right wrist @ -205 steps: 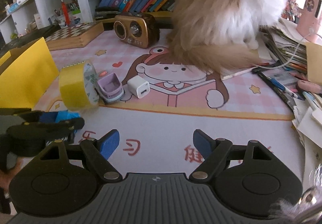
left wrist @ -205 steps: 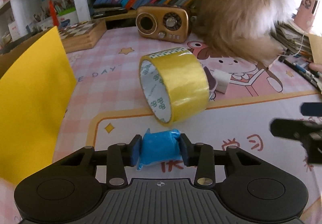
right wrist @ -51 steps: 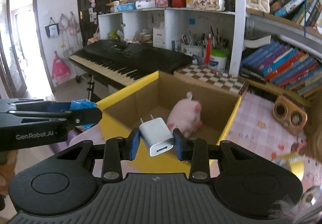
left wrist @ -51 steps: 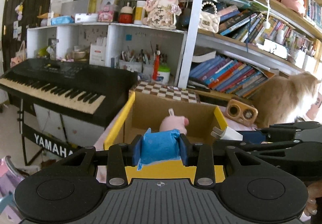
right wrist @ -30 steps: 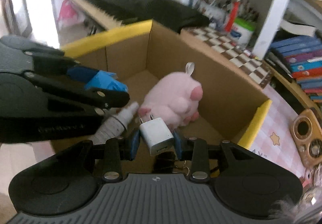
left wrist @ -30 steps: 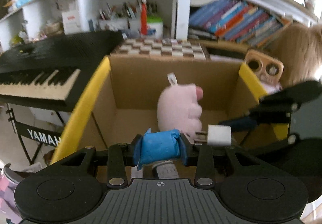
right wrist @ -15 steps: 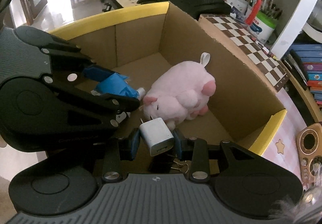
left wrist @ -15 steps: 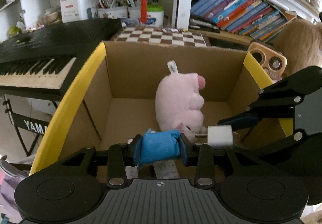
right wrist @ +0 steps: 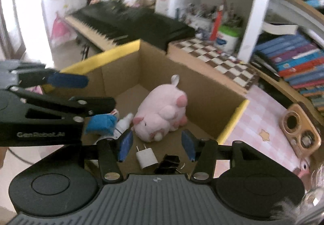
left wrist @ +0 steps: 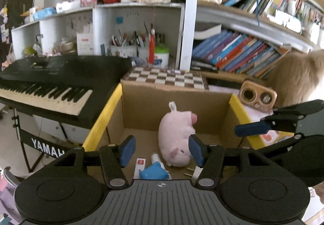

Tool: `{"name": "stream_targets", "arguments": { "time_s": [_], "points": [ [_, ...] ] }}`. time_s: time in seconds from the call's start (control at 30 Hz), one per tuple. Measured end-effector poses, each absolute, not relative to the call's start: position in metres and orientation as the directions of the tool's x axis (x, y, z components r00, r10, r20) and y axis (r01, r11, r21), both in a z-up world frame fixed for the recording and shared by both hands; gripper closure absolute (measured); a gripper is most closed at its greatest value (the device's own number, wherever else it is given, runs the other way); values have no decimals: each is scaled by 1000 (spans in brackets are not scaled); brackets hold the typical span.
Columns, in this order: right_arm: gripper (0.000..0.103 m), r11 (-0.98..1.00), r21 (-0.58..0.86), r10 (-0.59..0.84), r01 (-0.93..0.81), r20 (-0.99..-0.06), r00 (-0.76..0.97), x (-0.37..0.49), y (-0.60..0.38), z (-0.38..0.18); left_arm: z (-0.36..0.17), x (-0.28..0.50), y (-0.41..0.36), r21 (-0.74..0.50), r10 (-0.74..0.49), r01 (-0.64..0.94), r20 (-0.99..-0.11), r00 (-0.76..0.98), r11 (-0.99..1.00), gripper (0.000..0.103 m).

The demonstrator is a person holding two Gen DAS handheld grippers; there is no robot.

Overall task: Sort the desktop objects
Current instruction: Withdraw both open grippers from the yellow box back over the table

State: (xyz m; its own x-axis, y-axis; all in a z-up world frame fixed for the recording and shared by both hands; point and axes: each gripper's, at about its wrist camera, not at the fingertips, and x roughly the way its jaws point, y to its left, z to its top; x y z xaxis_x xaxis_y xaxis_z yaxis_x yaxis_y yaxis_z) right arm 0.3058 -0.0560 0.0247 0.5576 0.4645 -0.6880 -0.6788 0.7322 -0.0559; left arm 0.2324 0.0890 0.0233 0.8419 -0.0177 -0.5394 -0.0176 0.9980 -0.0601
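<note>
A cardboard box [left wrist: 178, 109] [right wrist: 202, 101] with yellow-edged flaps sits below both grippers. On its floor lie a pink plush pig [left wrist: 178, 140] [right wrist: 162, 111], a blue packet [left wrist: 154, 172] [right wrist: 100, 123], a white charger plug [right wrist: 146, 157] [left wrist: 195, 173] and a small white bottle [right wrist: 123, 123]. My left gripper [left wrist: 161, 151] hovers above the box, its jaws opening with nothing between them. My right gripper [right wrist: 157, 145] hangs over the plug, jaws opening too, and empty. Each gripper shows in the other's view, the right gripper [left wrist: 279, 121] and the left gripper [right wrist: 66, 91].
Black binder clips [right wrist: 168, 163] lie in the box beside the plug. A black keyboard [left wrist: 50, 87] stands left of the box. A chessboard box [left wrist: 168, 78], a gold radio [left wrist: 257, 97] and bookshelves [left wrist: 243, 51] are behind. A furry animal [left wrist: 299, 75] sits at the right.
Both grippers have opened and risen a little. The blue packet dropped from the left one and the white plug from the right one; both now lie on the box floor.
</note>
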Motion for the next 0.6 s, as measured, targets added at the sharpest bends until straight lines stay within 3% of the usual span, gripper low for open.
{"name": "stream_targets", "arguments": {
  "time_s": [0.33, 0.6],
  "points": [
    [52, 857, -36, 407, -514, -566, 717, 256, -94, 50, 40, 189, 87, -93, -5, -42, -460, 888, 995, 30],
    [52, 917, -19, 332, -399, -521, 786, 213, -118, 53, 41, 148, 95, -100, 3, -54, -454, 891, 993, 28]
  ]
}}
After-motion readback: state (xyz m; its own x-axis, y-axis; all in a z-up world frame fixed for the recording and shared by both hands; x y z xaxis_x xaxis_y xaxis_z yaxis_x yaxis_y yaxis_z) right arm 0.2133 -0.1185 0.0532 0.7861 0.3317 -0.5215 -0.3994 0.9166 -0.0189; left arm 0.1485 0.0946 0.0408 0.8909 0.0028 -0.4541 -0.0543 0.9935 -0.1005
